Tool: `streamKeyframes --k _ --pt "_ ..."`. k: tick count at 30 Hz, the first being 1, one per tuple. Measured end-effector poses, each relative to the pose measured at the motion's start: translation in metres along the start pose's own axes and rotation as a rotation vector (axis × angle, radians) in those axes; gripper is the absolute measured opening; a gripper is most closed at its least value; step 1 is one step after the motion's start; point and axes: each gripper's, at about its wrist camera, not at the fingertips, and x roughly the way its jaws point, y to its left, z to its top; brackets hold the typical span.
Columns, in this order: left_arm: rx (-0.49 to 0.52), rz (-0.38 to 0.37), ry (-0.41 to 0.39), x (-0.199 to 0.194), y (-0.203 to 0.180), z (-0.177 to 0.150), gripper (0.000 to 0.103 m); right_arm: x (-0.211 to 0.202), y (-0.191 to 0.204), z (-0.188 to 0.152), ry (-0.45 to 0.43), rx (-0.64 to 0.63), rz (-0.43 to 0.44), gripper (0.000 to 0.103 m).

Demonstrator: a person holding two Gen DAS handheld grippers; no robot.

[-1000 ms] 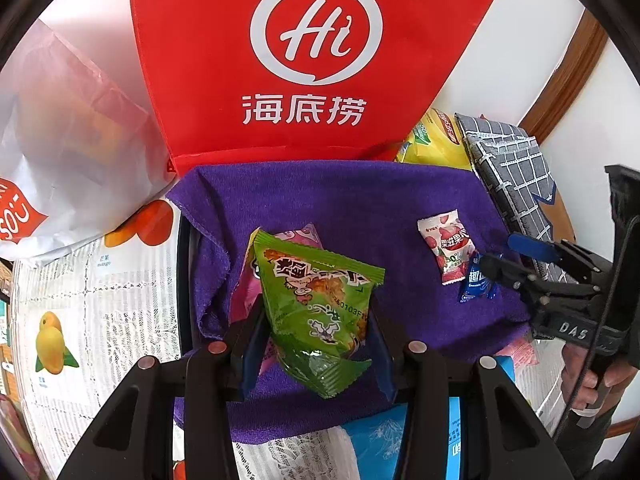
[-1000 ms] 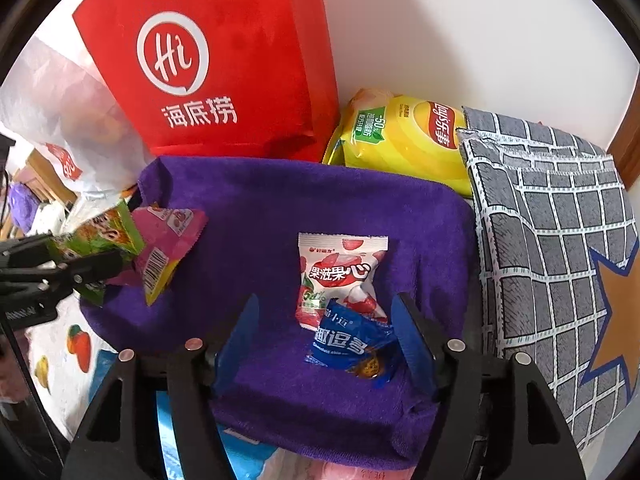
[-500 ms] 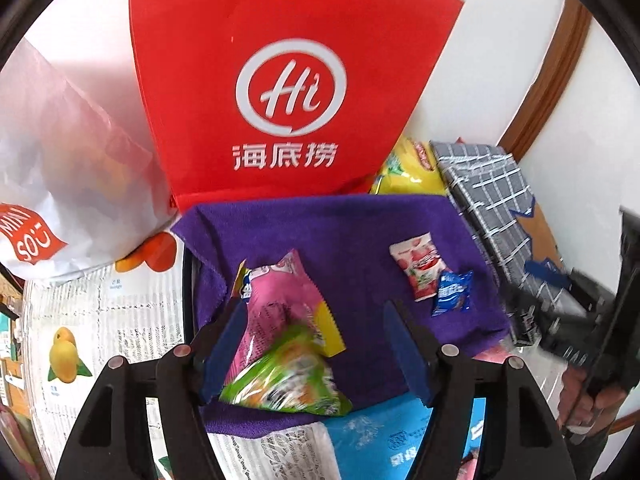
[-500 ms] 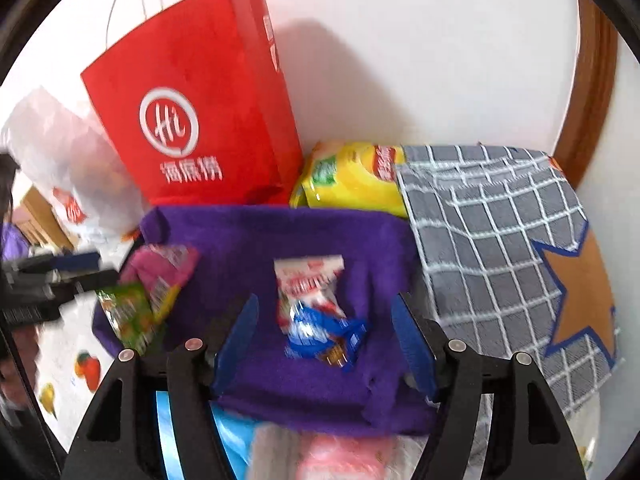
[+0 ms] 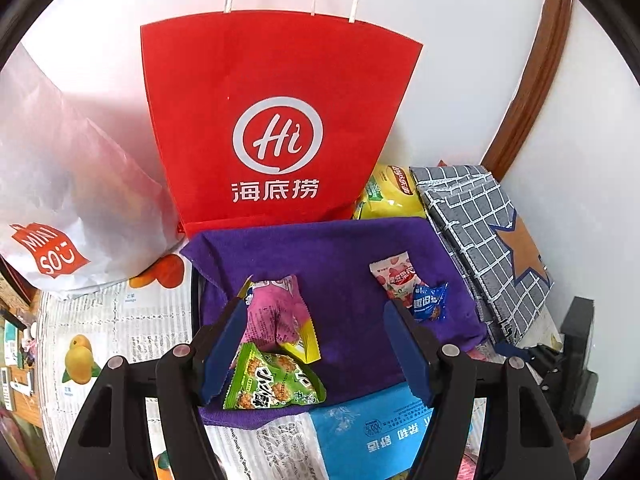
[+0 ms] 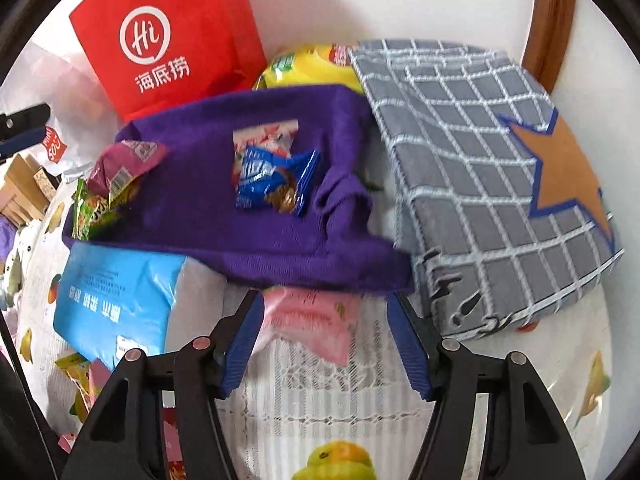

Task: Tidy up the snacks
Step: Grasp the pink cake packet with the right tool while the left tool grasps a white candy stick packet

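Note:
A purple cloth (image 5: 344, 264) covers a tray. On its left lie a green snack packet (image 5: 272, 380) and a pink packet (image 5: 276, 312); on its right a white-red packet (image 5: 394, 278) and a small blue packet (image 5: 430, 302). My left gripper (image 5: 316, 348) is open and empty, raised above the cloth's front edge. My right gripper (image 6: 328, 340) is open and empty, in front of the cloth (image 6: 240, 216), over a pale pink packet (image 6: 312, 316). The blue packet (image 6: 272, 180) and the green packet (image 6: 94, 208) show there too.
A red paper bag (image 5: 276, 128) stands behind the cloth against the wall, with a white plastic bag (image 5: 60, 200) on its left. A yellow chip bag (image 5: 390, 196) and a grey checked pouch (image 6: 492, 168) lie at right. A blue pack (image 6: 116, 292) lies in front.
My left gripper opened and let the green packet drop onto the cloth beside the pink one, then drew back. My right gripper pulled back from the blue packet toward the table's front.

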Motion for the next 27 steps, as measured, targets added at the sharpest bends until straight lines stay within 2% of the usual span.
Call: streamKeyframes --k 6,9,11,13,16,21,27 --pt "0.006 0.005 -0.006 -0.003 -0.002 -0.001 0.069 0.026 0.004 -0.006 0.031 0.019 0.005 0.065" --pt "0.006 0.006 -0.008 -0.004 -0.003 -0.001 0.069 0.028 0.01 -0.014 -0.002 -0.012 -0.023 0.064" --pt "0.005 0.006 -0.008 -0.004 -0.003 -0.001 0.069 0.026 0.012 -0.018 -0.017 -0.027 -0.014 0.057" --pt "0.009 0.006 -0.007 -0.003 -0.003 -0.001 0.069 0.024 0.01 -0.02 -0.031 -0.026 0.004 0.04" --pt "0.022 0.013 -0.009 -0.006 -0.008 -0.002 0.069 0.017 0.008 -0.024 -0.049 -0.03 0.019 0.034" --pt "0.051 -0.023 -0.017 -0.018 -0.025 -0.005 0.069 -0.009 0.001 -0.04 -0.099 -0.035 0.022 0.033" --pt "0.054 0.007 0.012 -0.026 -0.034 -0.038 0.069 -0.039 -0.012 -0.057 -0.131 0.004 0.019 0.033"
